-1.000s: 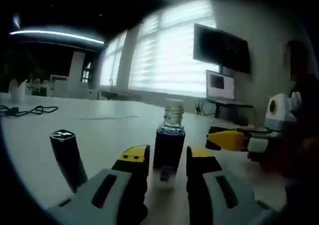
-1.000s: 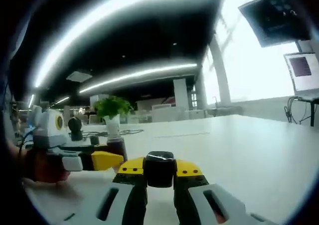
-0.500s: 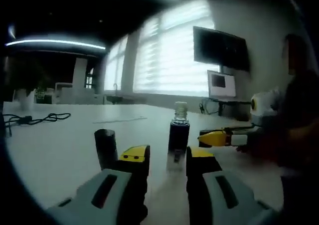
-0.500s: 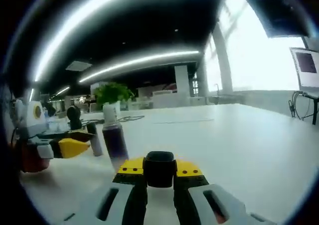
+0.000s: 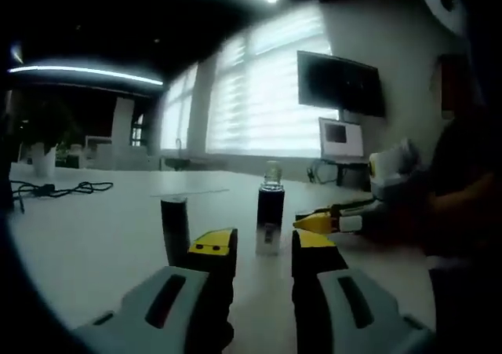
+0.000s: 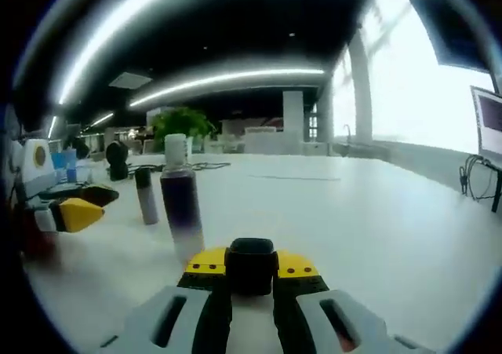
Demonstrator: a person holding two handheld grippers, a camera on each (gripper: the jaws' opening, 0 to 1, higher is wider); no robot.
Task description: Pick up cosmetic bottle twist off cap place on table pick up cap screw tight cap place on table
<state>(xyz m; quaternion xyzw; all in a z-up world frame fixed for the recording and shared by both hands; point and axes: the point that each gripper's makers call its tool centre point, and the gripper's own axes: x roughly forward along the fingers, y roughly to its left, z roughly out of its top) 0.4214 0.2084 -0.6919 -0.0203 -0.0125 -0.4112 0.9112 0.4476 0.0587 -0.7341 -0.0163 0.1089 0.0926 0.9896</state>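
Observation:
The cosmetic bottle (image 5: 271,209) stands upright on the white table (image 5: 94,236), dark-bodied with a bare clear neck and no cap. It is a little ahead of my left gripper (image 5: 263,252), whose jaws are open and hold nothing. In the right gripper view the same bottle (image 6: 180,206) stands left of centre. My right gripper (image 6: 251,266) is shut on the black cap (image 6: 251,258). The right gripper's yellow tip (image 5: 323,222) reaches in beside the bottle, and the left gripper (image 6: 67,211) comes in at the left edge.
A slim dark tube (image 5: 175,230) stands left of the bottle, also seen as a tube (image 6: 146,197). A black cable (image 5: 59,187) lies far left. A person (image 5: 463,197) is at the right. Wall screen (image 5: 339,81), potted plant (image 6: 180,123).
My left gripper has drawn back from the bottle, which stays standing on the table. The right gripper keeps the cap and has shifted, so the bottle sits nearer its view's middle.

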